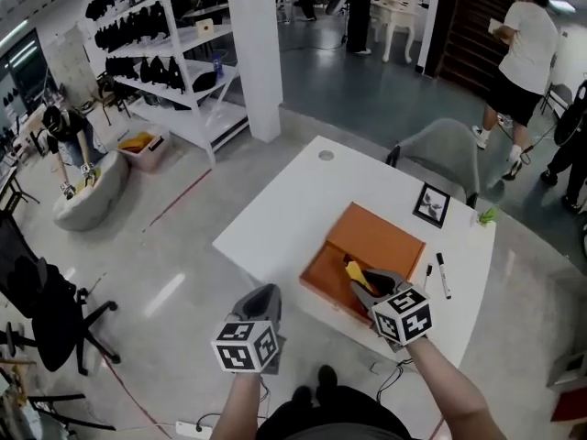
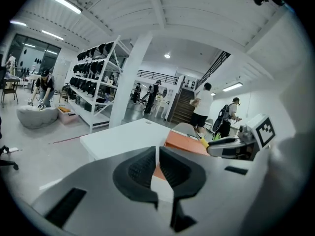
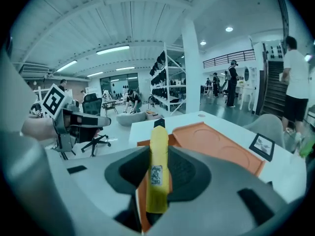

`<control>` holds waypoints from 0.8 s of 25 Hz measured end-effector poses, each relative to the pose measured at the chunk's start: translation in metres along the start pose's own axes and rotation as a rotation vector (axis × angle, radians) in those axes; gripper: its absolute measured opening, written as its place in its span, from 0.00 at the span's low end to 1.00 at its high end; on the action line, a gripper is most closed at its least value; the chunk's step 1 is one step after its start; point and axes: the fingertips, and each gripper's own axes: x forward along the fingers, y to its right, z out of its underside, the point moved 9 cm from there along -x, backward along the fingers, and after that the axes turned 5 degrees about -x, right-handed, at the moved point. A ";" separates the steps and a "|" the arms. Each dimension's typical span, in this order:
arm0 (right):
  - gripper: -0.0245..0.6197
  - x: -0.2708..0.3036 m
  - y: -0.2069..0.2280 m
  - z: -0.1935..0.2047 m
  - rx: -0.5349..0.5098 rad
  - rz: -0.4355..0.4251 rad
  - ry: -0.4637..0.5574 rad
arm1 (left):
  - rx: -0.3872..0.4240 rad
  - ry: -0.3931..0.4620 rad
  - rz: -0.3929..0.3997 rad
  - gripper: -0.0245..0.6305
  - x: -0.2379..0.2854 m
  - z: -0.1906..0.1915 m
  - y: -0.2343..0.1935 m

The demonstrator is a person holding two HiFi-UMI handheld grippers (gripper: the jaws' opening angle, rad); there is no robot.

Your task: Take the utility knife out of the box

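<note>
Yellow and black-tipped, the utility knife (image 3: 157,181) sits between the pads of my right hand-held gripper (image 3: 158,154). The jaws are clenched on its body. Its black end points away from me, and a small printed label faces up. In the head view the knife is above the near part of the orange box (image 1: 385,238), carried by the gripper rather than lying inside.

The box lies open on the white desk (image 1: 284,209), close to the desk's near edge and toward its right end. The half farther from me is flat, with round shapes pressed into it. The nearer half, a darker orange, sits under the gripper.

My left hand-held gripper (image 2: 157,154) has its jaws drawn together with only a thin slit between the pads and nothing in them. In the head view it hangs just off the desk's near edge, left of the box and apart from it, over the grey floor. Its own view looks across the desk toward the box and the right gripper.

Two pens (image 1: 443,275) lie on the desk between the box and the right edge. A small black picture frame (image 1: 431,204) stands near the far right edge, with something small and green (image 1: 487,215) at the right corner. A grey chair (image 1: 440,154) is pushed up to the far side.
</note>
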 end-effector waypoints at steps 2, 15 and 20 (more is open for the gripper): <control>0.21 -0.009 0.000 -0.001 0.023 0.014 0.025 | 0.008 -0.007 0.017 0.08 0.004 0.000 0.005; 0.21 -0.067 0.003 0.005 0.178 0.122 0.153 | 0.076 -0.044 0.106 0.08 0.021 -0.002 0.034; 0.21 -0.088 0.004 0.013 0.223 0.182 0.190 | 0.110 -0.055 0.132 0.08 0.025 -0.001 0.043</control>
